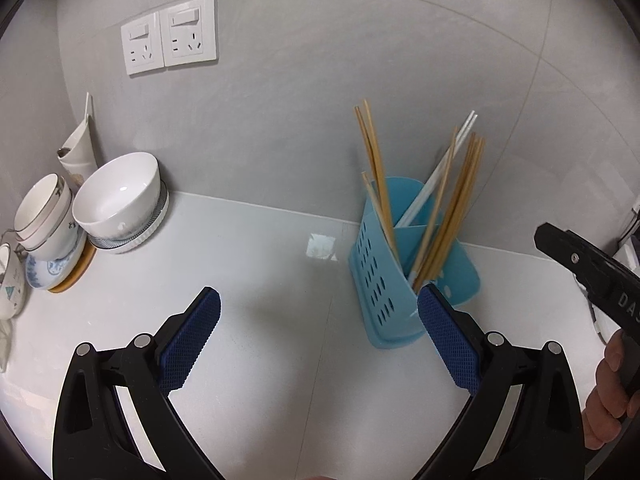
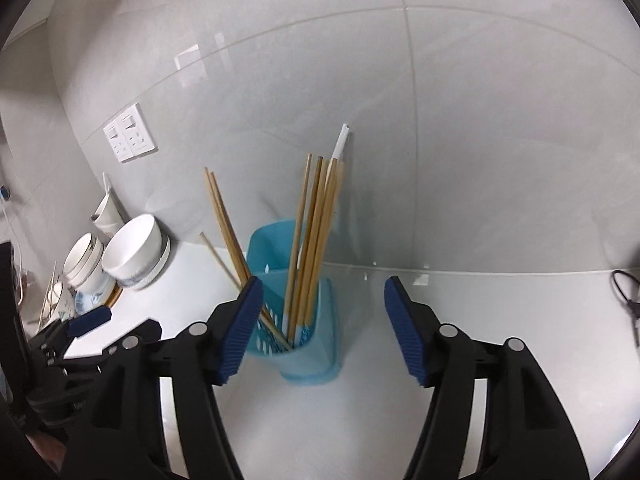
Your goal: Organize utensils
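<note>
From the left wrist, the left gripper [image 1: 318, 320] gapes wide and empty, the holder [image 1: 394, 280] of chopsticks [image 1: 448, 216] at two o'clock, bowls [image 1: 120, 204] at ten; from the right wrist, the right gripper [image 2: 322, 316] gapes empty behind the holder [image 2: 308, 332].

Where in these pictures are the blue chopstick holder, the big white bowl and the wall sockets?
blue chopstick holder [image 2: 310, 364]: right wrist view, front wall near the base.
big white bowl [image 1: 120, 196]: left wrist view, inside surface.
wall sockets [image 1: 170, 40]: left wrist view, between the two plates.
</note>
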